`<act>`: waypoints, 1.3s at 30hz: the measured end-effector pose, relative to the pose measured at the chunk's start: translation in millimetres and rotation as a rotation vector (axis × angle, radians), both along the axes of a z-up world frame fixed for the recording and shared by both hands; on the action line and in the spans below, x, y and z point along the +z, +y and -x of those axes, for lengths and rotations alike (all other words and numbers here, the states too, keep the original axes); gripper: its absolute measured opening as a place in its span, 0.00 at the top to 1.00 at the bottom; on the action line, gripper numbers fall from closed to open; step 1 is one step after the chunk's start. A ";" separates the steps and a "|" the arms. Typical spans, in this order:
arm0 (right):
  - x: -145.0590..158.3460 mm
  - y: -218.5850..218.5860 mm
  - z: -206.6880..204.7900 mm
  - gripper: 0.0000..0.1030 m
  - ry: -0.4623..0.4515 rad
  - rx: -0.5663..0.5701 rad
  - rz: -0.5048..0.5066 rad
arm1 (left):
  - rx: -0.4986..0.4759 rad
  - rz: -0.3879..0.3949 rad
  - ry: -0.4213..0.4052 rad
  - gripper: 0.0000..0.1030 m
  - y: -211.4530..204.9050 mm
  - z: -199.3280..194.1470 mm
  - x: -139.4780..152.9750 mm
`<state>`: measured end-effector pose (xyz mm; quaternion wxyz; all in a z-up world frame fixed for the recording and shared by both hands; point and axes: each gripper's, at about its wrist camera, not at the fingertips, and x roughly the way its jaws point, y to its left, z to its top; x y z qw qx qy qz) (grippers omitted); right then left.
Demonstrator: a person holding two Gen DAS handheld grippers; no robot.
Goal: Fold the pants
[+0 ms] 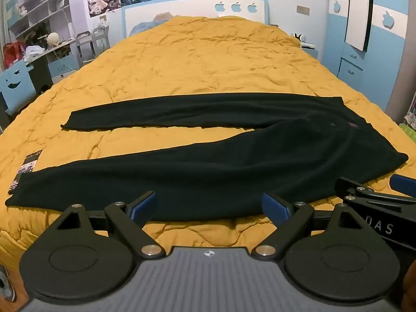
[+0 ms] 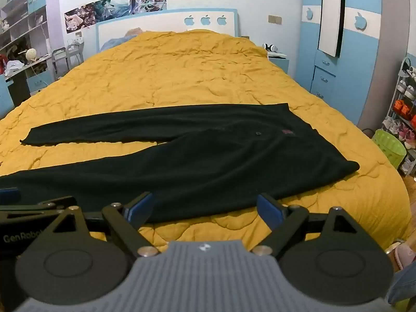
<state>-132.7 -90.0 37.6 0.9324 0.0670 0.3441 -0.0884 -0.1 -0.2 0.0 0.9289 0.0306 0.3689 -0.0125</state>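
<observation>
Left wrist view: left gripper gapes wide, empty, above black pants; right gripper likewise.

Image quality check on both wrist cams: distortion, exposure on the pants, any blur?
Left wrist: strong fisheye bend, dark corners; black pants nearly textureless, quilt evenly lit, no glare. Right wrist: same curvature, wardrobe bowed; pants underexposed too. Both sharp.

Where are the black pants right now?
The black pants lie flat across the yellow bedspread, waistband toward the right, just beyond both open grippers.
</observation>
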 end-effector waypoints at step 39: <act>-2.2 -0.7 -1.2 0.19 0.019 -0.001 0.001 | -0.008 0.007 0.004 0.00 -1.8 2.6 -2.4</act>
